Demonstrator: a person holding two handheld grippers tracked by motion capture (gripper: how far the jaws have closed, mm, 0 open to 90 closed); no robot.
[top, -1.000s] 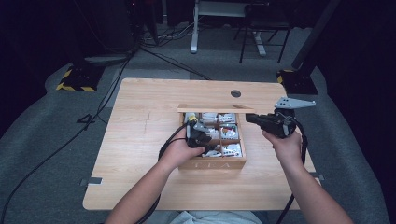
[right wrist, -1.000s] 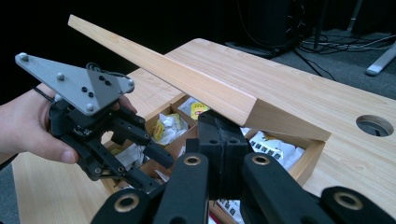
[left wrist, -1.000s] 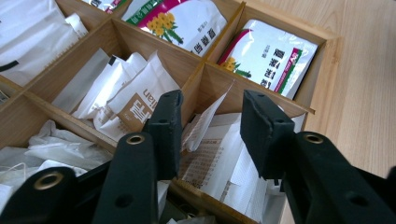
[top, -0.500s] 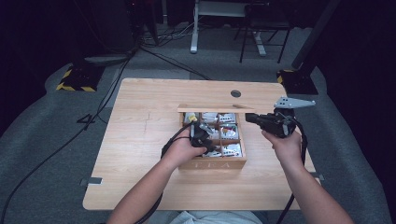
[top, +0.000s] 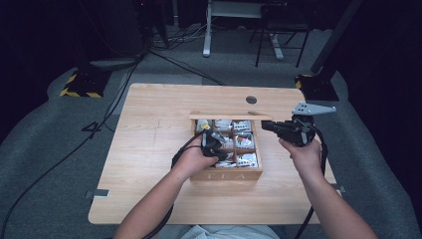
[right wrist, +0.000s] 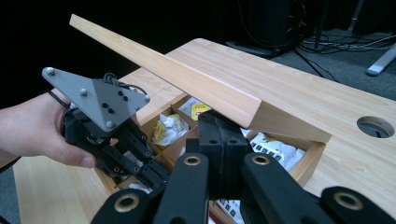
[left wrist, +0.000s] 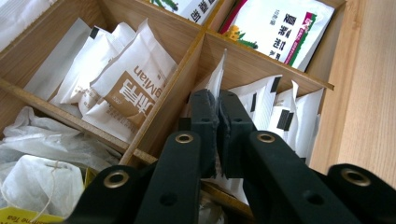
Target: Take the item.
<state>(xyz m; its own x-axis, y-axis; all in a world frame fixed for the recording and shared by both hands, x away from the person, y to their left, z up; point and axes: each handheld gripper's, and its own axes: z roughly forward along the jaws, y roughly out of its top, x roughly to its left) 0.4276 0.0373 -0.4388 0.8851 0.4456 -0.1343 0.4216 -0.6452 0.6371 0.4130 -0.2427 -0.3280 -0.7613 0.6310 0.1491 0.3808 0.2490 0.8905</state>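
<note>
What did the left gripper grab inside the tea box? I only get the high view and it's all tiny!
Observer: The left gripper has just been closing its jaws on a white sachet that stands upright in its compartment.
Operator: Any words on it?
Observer: None showing on that one. The brown-and-white sachets next door read "Mian".
Operator: And on the other side?
Observer: The right gripper, jaws shut, sits right under the edge of the raised lid.
</note>
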